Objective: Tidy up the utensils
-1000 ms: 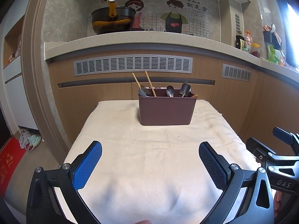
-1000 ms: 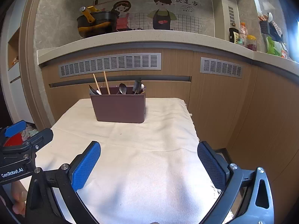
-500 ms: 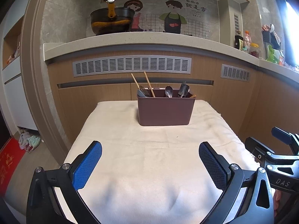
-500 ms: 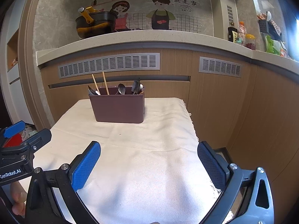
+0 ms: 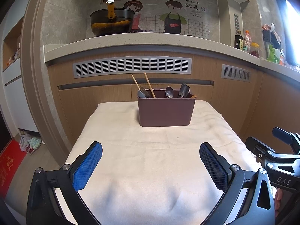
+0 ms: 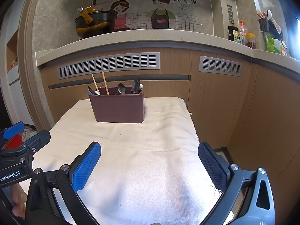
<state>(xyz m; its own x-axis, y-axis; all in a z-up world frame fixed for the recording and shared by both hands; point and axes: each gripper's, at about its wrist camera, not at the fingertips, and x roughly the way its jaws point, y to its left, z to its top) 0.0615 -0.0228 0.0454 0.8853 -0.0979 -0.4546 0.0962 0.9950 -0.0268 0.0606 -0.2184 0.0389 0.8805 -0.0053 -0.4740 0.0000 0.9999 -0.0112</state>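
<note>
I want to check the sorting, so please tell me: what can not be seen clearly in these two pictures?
- Lower parts of the utensils: hidden by the wall of the brown holder in both views.
- Dividers inside the holder: hidden by its rim, both views.
- Utensil cluster at the right end: too small and overlapping to count.
- Tablecloth's near edge: cut off by the frame behind the open left gripper and right gripper.

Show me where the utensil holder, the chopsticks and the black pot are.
utensil holder (image 5: 166, 112), left wrist view, middle of its brown front wall.
chopsticks (image 5: 149, 85), left wrist view, shaft of the right stick above the rim.
black pot (image 6: 95, 25), right wrist view, its dark side.
</note>
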